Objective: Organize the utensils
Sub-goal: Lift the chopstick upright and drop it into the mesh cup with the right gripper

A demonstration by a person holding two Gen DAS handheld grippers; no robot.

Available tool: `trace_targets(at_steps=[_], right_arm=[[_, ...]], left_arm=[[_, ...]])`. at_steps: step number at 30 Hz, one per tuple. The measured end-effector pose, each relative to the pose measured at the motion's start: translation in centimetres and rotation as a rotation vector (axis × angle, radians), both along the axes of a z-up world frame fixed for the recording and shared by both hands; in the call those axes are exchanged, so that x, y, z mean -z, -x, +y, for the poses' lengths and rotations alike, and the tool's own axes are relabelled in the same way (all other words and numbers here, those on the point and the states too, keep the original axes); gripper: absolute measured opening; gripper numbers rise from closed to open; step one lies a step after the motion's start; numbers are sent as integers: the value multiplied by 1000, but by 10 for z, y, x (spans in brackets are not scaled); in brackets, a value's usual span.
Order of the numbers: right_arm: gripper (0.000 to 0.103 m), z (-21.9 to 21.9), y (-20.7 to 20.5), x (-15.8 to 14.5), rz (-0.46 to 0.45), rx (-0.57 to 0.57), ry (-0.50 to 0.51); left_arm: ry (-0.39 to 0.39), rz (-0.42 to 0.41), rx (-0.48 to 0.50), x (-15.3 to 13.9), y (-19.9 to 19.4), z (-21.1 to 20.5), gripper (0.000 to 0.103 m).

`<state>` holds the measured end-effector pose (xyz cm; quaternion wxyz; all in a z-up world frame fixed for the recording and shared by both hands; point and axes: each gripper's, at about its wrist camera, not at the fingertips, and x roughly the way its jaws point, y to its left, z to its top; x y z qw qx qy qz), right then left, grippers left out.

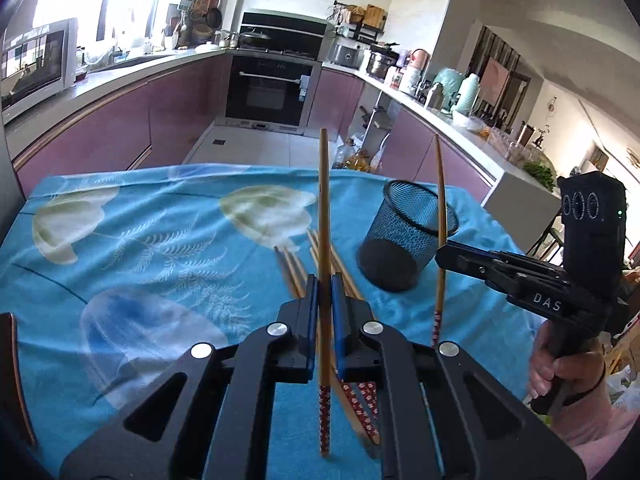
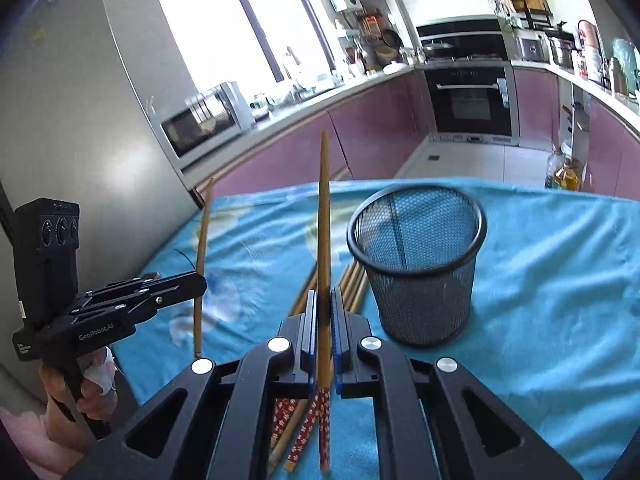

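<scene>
Task judged barely started: the mesh cup (image 2: pixel 416 264) is seen empty, nothing sorted into it yet. Table (image 1: pixel 120 248) is draped in a soft blue cloth with pale printed leaves, slightly wrinkled. The cup, standing upright on the cloth, is black wire mesh, round, tapering toward its base, with a solid rim. Loose chopsticks (image 2: pixel 352 284) are left lying in a heap just left of the cup, some touching its base; these remain to be moved. All are slim tapered bamboo with red flowered ends. Left gripper (image 1: pixel 323 300) is clamped on one chopstick (image 1: pixel 324 208), held up left of the cup. Right gripper (image 2: pixel 323 312) is clamped on another chopstick (image 2: pixel 324 216), raised just left of the cup.
</scene>
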<state>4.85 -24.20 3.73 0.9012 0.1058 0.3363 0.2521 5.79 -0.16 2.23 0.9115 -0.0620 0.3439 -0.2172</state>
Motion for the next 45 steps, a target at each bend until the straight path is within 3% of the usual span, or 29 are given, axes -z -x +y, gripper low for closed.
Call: trace_targets(at_steps=[7, 15, 22, 27, 35, 39, 45], right_arm=[[5, -18, 0, -44, -124, -2, -35], [5, -34, -13, -89, -236, 16, -9], [5, -48, -30, -99, -270, 73, 26], [5, -53, -52, -75, -192, 85, 68], [6, -40, -73, -27, -14, 11, 140], [6, -36, -86, -15, 47, 8, 156], [8, -38, -93, -17, 63, 33, 131]], left_arm=[[99, -116, 49, -59, 10, -4, 8], [180, -219, 57, -121, -7, -25, 8], [191, -255, 73, -144, -34, -61, 8], [136, -179, 110, -123, -61, -93, 7], [33, -17, 151, -56, -92, -123, 8], [20, 6, 149, -42, -107, -125, 8], [-1, 8, 144, -28, -115, -125, 8]])
